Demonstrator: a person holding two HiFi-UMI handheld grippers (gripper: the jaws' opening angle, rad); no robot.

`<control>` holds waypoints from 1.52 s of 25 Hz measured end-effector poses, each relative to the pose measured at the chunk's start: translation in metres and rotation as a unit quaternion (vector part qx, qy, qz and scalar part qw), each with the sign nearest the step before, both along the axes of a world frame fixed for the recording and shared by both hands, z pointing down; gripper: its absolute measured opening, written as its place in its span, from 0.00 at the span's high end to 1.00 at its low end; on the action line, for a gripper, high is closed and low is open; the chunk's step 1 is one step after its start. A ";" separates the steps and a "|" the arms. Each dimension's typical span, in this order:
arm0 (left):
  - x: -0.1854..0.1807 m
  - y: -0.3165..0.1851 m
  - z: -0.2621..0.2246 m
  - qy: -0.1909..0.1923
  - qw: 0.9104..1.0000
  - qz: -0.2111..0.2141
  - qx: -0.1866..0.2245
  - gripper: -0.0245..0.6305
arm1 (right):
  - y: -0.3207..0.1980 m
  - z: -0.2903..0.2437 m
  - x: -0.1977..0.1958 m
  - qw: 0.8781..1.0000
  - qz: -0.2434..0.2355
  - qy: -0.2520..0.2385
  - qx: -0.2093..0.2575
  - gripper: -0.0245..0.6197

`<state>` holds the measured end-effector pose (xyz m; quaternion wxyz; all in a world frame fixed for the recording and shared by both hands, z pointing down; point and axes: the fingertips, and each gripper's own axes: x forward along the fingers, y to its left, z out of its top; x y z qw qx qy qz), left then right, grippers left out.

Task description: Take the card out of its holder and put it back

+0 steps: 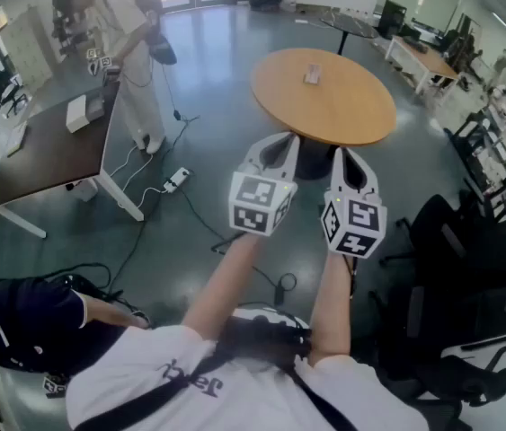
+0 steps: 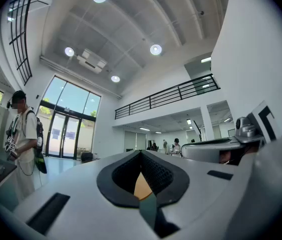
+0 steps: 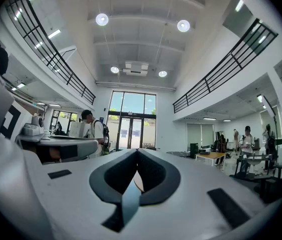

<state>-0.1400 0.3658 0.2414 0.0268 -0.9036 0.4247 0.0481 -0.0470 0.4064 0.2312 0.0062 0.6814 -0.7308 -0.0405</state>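
Pressed together and empty, the left tongs (image 1: 279, 144) and right tongs (image 1: 348, 156) point level, probably because the card holder (image 1: 312, 75) sits on the table (image 1: 351, 119) well ahead of them.

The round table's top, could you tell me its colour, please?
The round table is orange-tan; the head view shows it best.

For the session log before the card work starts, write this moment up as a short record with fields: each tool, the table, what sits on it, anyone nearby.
left tool: grey, two-jaw, shut, nothing between the jaws
right tool: grey, two-jaw, shut, nothing between the jaws
placement: both held side by side over the grey floor, short of the table
table: round light-wood table
on table: one small pale object, too small to identify
nearby: person in white standing at a dark rectangular desk
task state: nothing grasped yet
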 end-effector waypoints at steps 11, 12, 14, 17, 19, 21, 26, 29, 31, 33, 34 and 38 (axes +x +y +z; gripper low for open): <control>-0.038 0.003 0.004 -0.001 1.000 0.000 -0.003 0.95 | -0.001 0.010 -0.027 1.000 0.011 -0.027 -0.001 0.93; -0.043 0.004 0.007 -0.003 1.000 -0.002 -0.004 0.95 | 0.000 0.012 -0.030 1.000 0.010 -0.030 -0.003 0.93; -0.053 0.004 0.015 -0.002 1.000 -0.005 -0.012 0.95 | 0.003 0.020 -0.036 0.999 0.011 -0.035 -0.008 0.93; -0.059 0.009 0.028 0.005 1.000 -0.001 -0.028 0.95 | 0.009 0.030 -0.038 0.999 0.018 -0.040 -0.014 0.93; -0.061 0.009 0.036 0.007 0.999 0.001 -0.039 0.95 | 0.010 0.035 -0.040 0.999 0.021 -0.039 -0.021 0.93; -0.064 0.008 0.041 0.007 0.999 0.004 -0.050 0.95 | 0.011 0.038 -0.044 0.999 0.030 -0.032 -0.029 0.93; -0.068 0.001 0.040 0.023 0.998 0.009 -0.055 0.95 | 0.005 0.034 -0.039 0.997 0.073 -0.016 -0.027 0.94; -0.068 -0.002 0.039 0.026 0.998 0.009 -0.051 0.95 | -0.001 0.030 -0.038 0.997 0.072 -0.025 -0.018 0.94; -0.070 -0.008 0.039 0.027 0.998 0.005 -0.052 0.95 | -0.006 0.032 -0.041 0.997 0.069 -0.022 -0.020 0.94; -0.073 -0.017 0.041 0.025 0.998 -0.002 -0.052 0.95 | -0.013 0.034 -0.044 0.997 0.066 -0.016 -0.025 0.94; -0.074 -0.021 0.042 0.024 0.998 -0.006 -0.051 0.95 | -0.017 0.035 -0.045 0.998 0.064 -0.014 -0.026 0.94; -0.065 -0.037 0.048 0.017 0.998 -0.016 -0.056 0.94 | -0.032 0.037 -0.038 0.998 0.053 -0.013 -0.024 0.94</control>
